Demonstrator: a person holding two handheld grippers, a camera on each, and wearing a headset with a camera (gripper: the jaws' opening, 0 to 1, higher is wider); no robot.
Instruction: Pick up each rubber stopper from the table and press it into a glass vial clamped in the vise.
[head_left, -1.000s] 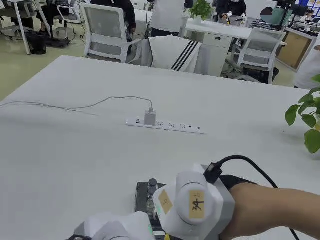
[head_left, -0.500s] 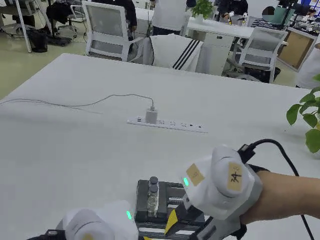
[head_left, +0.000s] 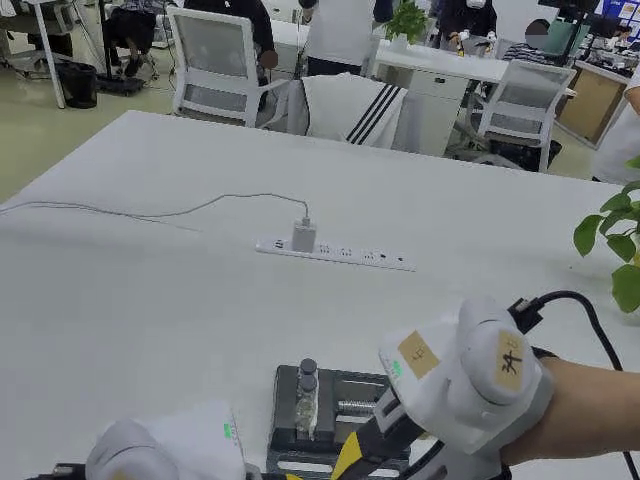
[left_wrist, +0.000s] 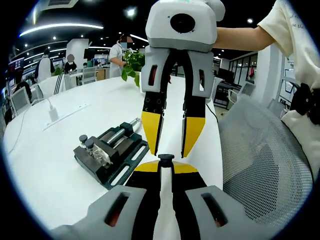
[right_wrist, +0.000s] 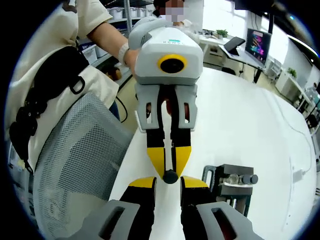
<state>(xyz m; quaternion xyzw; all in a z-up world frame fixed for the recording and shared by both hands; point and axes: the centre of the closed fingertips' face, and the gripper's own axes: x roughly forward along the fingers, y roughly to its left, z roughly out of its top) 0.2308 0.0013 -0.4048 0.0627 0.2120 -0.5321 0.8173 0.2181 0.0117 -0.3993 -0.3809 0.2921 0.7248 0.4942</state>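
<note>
Left claw (right_wrist: 170, 169) on round, matte-black rubber stopper (right_wrist: 170, 176)

Small dark stopper (left_wrist: 165, 158), pinched at the closed tips of the left gripper (right_wrist: 170, 169), near the vise (head_left: 345, 412) but apart. Black vise flat on white table (head_left: 150, 300), clamping two clear vials (head_left: 304, 403) upright, side by side, both dark-capped.

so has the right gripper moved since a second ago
Yes. In the head view the right gripper has shifted right against the vise: it hid its right half a second ago and now leaves most of it bare.
</note>
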